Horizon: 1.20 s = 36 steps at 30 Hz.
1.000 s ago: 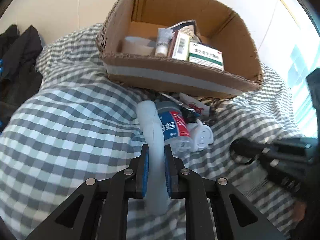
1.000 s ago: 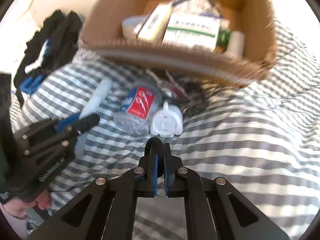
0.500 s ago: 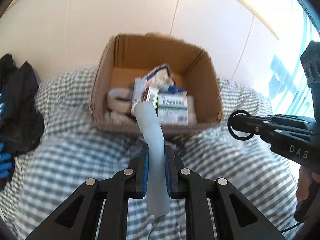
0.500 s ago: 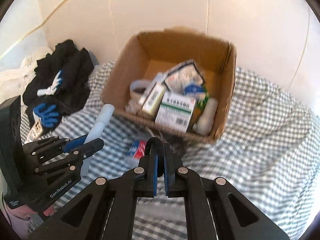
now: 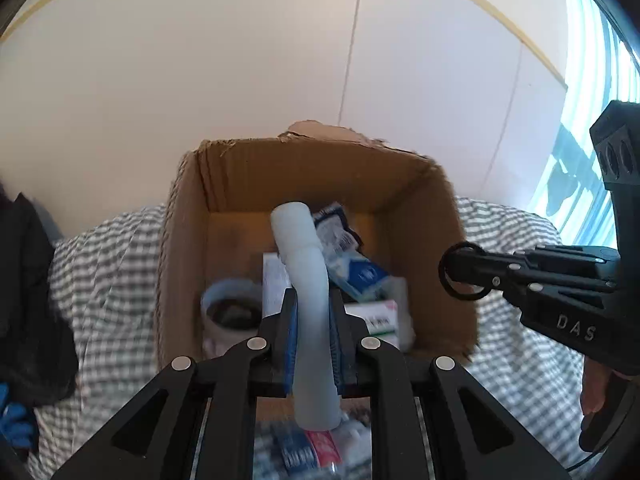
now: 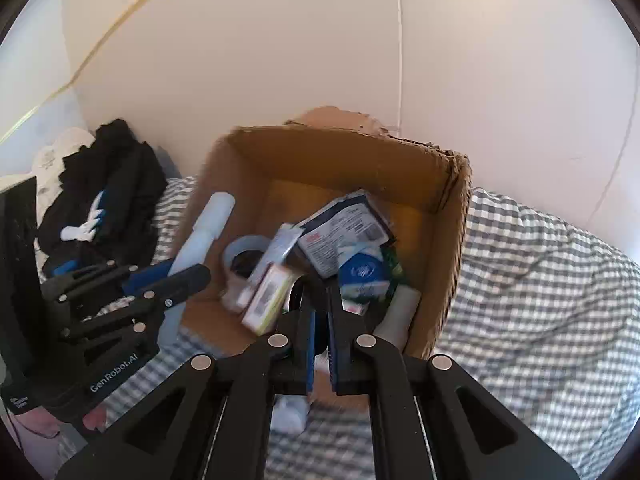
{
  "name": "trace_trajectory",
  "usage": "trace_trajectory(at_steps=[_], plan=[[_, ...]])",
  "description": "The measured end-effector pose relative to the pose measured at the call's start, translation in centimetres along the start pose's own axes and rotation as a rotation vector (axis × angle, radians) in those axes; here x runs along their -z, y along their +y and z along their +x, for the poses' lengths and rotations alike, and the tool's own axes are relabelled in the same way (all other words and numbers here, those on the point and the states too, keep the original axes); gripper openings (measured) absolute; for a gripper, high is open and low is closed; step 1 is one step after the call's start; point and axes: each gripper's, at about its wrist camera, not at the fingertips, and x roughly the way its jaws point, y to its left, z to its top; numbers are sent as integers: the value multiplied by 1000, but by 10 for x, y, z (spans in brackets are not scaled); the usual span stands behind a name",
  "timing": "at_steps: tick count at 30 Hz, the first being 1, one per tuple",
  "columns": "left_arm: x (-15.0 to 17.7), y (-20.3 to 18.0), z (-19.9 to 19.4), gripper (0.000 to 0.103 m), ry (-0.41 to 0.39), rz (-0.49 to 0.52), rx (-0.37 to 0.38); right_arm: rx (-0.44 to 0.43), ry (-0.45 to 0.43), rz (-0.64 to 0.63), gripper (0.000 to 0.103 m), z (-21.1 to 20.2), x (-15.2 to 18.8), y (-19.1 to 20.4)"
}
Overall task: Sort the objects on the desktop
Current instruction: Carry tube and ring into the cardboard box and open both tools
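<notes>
Two blurred items (image 5: 308, 452) lie half-hidden under the pale tube (image 5: 310, 304).

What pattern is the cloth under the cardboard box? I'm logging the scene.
A grey-and-white check cloth, clearest in the right wrist view beside the cardboard box.

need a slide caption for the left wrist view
Left gripper holds a pale blue tube over the open cardboard box.

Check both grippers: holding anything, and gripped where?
Left gripper clamps the pale tube near its lower end, the long end sticking out over the cardboard box. Right gripper pinches a thin black ring at its rim.
</notes>
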Motion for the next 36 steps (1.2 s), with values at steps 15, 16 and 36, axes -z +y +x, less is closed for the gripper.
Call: trace_trajectory(at_steps=[15, 16, 36], plan=[[-16, 16, 89, 14, 39, 52, -11, 29, 81, -128, 11, 91, -43, -5], [-17, 16, 89, 17, 41, 61, -10, 28, 78, -129, 17, 91, -44, -6], [14, 12, 11, 80, 20, -3, -82, 275, 248, -218, 64, 62, -21, 3]])
